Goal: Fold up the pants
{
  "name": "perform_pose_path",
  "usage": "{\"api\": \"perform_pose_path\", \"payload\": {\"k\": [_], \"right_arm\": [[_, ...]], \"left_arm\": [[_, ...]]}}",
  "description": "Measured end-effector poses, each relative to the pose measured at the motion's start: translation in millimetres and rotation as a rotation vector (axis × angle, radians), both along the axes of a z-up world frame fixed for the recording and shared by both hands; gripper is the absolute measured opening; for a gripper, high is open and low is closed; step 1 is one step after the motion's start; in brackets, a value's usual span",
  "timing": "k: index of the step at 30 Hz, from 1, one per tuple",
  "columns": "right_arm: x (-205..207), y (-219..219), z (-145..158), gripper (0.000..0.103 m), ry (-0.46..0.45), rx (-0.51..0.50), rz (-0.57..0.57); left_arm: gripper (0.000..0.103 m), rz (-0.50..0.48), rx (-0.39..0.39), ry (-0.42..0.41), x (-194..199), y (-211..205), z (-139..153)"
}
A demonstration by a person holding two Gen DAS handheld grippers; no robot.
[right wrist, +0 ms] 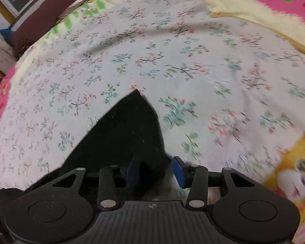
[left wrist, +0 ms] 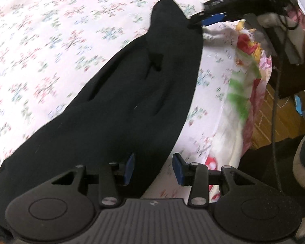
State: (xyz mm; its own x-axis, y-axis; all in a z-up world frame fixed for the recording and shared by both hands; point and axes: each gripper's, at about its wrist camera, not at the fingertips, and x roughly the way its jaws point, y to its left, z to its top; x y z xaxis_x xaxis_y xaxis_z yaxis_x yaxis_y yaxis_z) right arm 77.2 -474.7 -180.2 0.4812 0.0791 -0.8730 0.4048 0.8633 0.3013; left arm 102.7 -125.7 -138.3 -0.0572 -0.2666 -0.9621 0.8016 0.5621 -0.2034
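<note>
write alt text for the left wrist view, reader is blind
Black pants lie stretched along a floral sheet, running away from the camera. The left gripper hangs open over the near end, one finger above the cloth; the right gripper is at the far end, right at the pants' edge.

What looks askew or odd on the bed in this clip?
Nothing is damaged or spilled. The black pants lie slanted across the floral sheet with a few creases, one corner between the right gripper fingers.
</note>
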Motion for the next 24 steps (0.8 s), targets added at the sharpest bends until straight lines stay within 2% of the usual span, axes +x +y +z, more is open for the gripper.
{"api": "perform_pose_path", "payload": {"k": [2,4,5,6,9,12,16,19,21,24], "right_arm": [[14.4,-1.2,-7.6,0.044,0.023,0.019,0.075],[21.7,1.8,-16.0,0.039,0.052,0.056,0.166],[20.6,4.6,-15.8,0.017,0.056,0.057,0.195],[20.0,7.3,-14.5,0.001,0.066,0.037,0.226],[15.4,-1.0,-4.2,0.0,0.061,0.103,0.187],[12.9,-12.9,23.8,0.0,-0.027,0.202,0.124],[2.7,-14.8,55.0,0.0,-0.114,0.198,0.112],[-8.4,-42.1,54.1,0.0,-0.101,0.217,0.015],[-12.6,-51.5,47.1,0.0,-0.068,0.153,-0.003],[-23.5,-59.2,35.5,0.0,-0.008,0.173,-0.028]], "left_arm": [[0.05,0.005,-0.016,0.012,5.5,-14.1,-3.2],[0.05,0.003,-0.034,0.014,7.2,-36.6,-14.0],[0.05,-0.004,-0.053,0.006,10.1,-46.2,-16.1],[0.05,-0.009,-0.068,-0.002,11.8,-55.6,-17.0],[0.05,-0.011,-0.123,-0.023,23.6,-84.2,-21.7],[0.051,-0.009,-0.169,-0.046,35.4,-108.3,-25.5],[0.055,0.005,-0.215,-0.074,47.3,-135.2,-37.9],[0.057,0.016,-0.242,-0.077,54.2,-154.0,-57.4],[0.057,0.007,-0.228,-0.08,55.7,-166.6,-70.6],[0.057,0.009,-0.241,-0.083,56.2,-171.5,-73.9]]}}
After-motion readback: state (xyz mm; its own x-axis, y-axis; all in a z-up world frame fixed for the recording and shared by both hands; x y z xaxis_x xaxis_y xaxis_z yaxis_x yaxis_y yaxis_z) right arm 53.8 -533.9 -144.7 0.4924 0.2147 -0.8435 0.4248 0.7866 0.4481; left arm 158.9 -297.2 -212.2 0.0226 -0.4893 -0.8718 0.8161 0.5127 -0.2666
